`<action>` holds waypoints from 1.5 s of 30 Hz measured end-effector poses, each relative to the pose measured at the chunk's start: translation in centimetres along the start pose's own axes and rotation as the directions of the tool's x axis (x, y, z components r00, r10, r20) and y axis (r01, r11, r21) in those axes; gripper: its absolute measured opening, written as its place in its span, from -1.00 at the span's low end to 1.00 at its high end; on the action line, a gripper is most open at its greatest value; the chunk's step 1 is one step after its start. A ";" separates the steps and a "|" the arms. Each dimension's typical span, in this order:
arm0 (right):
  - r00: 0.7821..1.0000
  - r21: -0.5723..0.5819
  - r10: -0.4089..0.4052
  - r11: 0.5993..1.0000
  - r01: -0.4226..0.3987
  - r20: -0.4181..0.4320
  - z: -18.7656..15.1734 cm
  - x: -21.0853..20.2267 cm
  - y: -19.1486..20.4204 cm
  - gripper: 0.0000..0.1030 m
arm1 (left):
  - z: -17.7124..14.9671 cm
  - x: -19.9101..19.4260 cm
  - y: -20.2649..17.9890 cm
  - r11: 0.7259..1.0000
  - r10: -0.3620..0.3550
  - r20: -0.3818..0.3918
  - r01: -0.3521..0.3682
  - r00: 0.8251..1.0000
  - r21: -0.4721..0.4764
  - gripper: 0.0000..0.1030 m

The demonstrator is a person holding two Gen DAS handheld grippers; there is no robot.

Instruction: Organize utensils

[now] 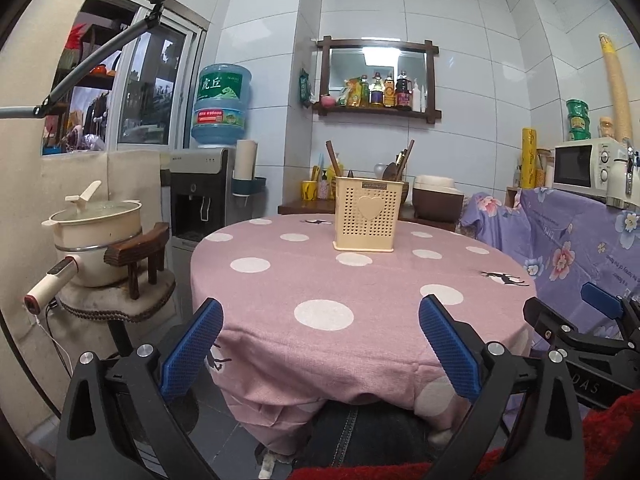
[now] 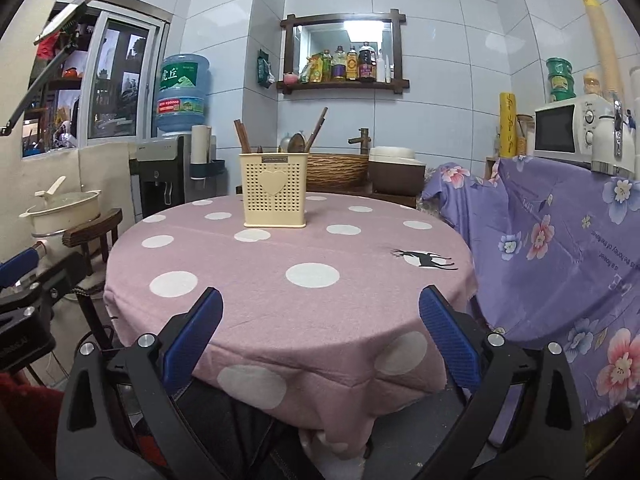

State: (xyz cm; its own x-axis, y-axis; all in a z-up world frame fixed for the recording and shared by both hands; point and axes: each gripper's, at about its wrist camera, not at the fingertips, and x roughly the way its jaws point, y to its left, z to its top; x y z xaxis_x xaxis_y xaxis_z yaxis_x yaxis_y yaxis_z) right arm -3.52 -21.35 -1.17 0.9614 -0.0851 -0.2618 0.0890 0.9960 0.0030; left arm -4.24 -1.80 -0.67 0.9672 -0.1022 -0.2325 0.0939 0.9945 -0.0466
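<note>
2 wide-open, empty grippers, left gripper (image 1: 320,320) and right gripper (image 2: 320,312), hover near the table (image 2: 248,300) edge; the utensil holder (image 2: 275,189) stands upright far ahead, roughly equidistant.

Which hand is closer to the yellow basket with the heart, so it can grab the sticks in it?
Probably the right gripper, though it's close. Its camera shows the utensil holder nearer and larger, slightly left of centre. From the left gripper the holder sits farther back, slightly right. Both are open and empty.
</note>
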 end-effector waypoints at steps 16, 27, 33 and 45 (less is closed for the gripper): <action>1.000 -0.017 0.014 1.000 -0.014 0.005 0.0 -0.9 0.5 0.89 | -0.1 -0.6 -0.2 1.000 -0.007 0.007 0.007 1.000 -0.002 0.89; 1.000 -0.011 0.014 1.000 -0.014 -0.001 -0.2 -0.8 0.3 0.89 | -0.3 -0.8 -0.3 1.000 -0.010 0.002 0.010 1.000 0.001 0.89; 1.000 -0.011 0.013 1.000 -0.013 -0.002 -0.2 -0.8 0.4 0.89 | -0.2 -0.8 -0.3 1.000 -0.010 0.003 0.010 1.000 0.000 0.89; 1.000 -0.012 0.013 1.000 -0.013 -0.001 -0.2 -0.9 0.3 0.89 | -0.7 -0.7 -0.2 1.000 -0.021 -0.015 0.021 1.000 0.000 0.89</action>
State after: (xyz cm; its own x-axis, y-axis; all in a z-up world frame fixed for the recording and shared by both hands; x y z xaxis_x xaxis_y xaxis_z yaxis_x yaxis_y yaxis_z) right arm -4.39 -20.94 -1.12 0.9621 -0.0724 -0.2631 0.0737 0.9973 -0.0049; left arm -5.05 -1.92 -1.16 0.9613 -0.1233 -0.2463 0.1141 0.9921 -0.0515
